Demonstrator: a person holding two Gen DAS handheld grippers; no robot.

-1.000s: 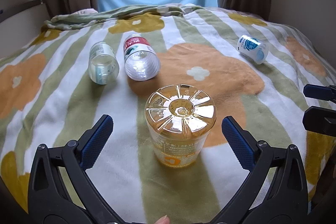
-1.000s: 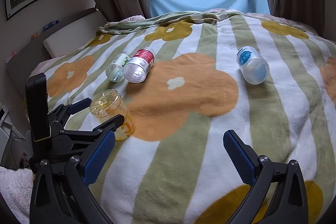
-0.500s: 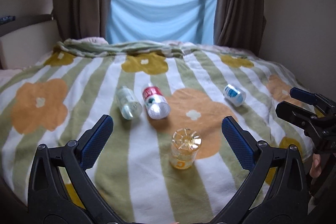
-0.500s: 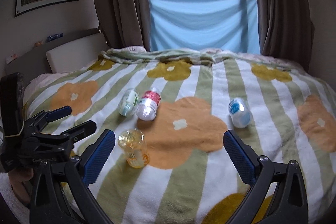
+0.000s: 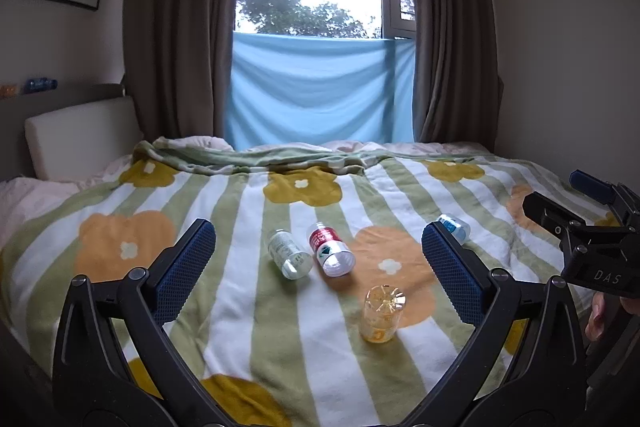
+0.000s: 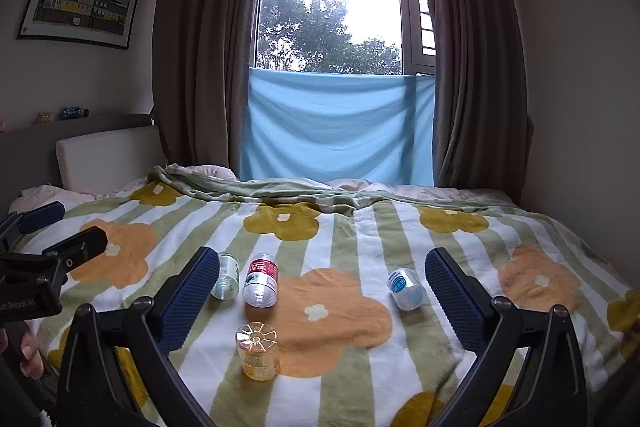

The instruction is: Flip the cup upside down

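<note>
A clear yellow cup (image 5: 382, 314) stands upside down, base up, on the flowered blanket; it also shows in the right wrist view (image 6: 257, 350). My left gripper (image 5: 318, 263) is open and empty, held well back from the cup. My right gripper (image 6: 322, 291) is open and empty, also well back. Each gripper shows at the edge of the other's view: the right one (image 5: 588, 223) and the left one (image 6: 48, 243).
Three clear cups lie on their sides on the bed: a green-labelled one (image 6: 226, 275), a red-labelled one (image 6: 261, 279) and a blue-labelled one (image 6: 405, 287). A rumpled blanket fold (image 6: 256, 189), a headboard (image 6: 104, 155) and curtains stand behind.
Both grippers have pulled far back and up from the upside-down cup, so the cups look smaller and the window has come into view. The cups have not moved.
</note>
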